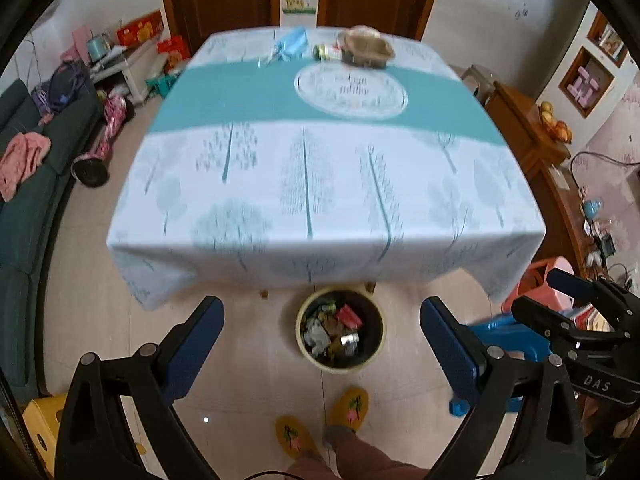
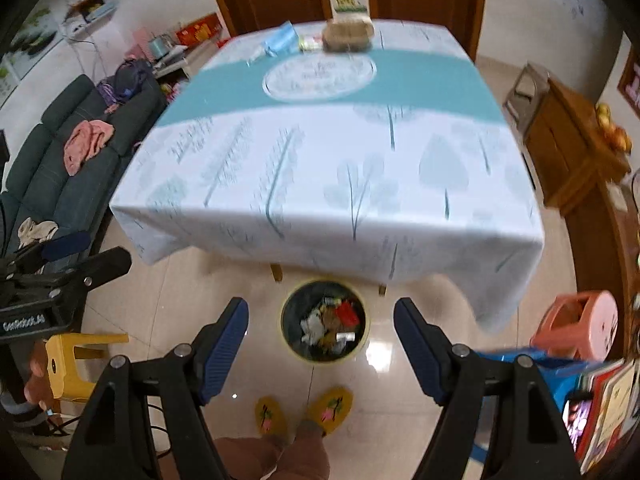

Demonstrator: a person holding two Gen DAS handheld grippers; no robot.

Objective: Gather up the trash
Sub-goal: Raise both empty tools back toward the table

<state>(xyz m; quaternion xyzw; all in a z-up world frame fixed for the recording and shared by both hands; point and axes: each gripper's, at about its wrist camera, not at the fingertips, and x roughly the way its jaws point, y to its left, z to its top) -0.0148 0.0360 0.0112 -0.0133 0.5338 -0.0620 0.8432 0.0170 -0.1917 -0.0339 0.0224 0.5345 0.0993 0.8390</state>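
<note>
A round bin [image 1: 340, 330] [image 2: 323, 322] with a yellow rim stands on the floor at the table's near edge, holding several wrappers and scraps. My left gripper [image 1: 322, 320] hangs open above it, nothing between its fingers. My right gripper [image 2: 322, 320] is open too, over the same bin; it also shows at the right of the left wrist view [image 1: 560, 296]. At the table's far edge lie a blue pack [image 1: 290, 42] [image 2: 280, 38], a small wrapper [image 1: 326, 52] [image 2: 310, 43] and a brown basket [image 1: 366, 46] [image 2: 348, 35].
The table [image 1: 320, 168] [image 2: 332, 168] wears a white and teal cloth. A dark sofa [image 2: 60, 168] runs along the left, a wooden cabinet [image 2: 572, 152] on the right. A yellow stool [image 2: 74, 364], pink stool [image 2: 580, 324] and blue stool [image 1: 516, 340] flank the bin. The person's yellow slippers [image 2: 304, 408] are below.
</note>
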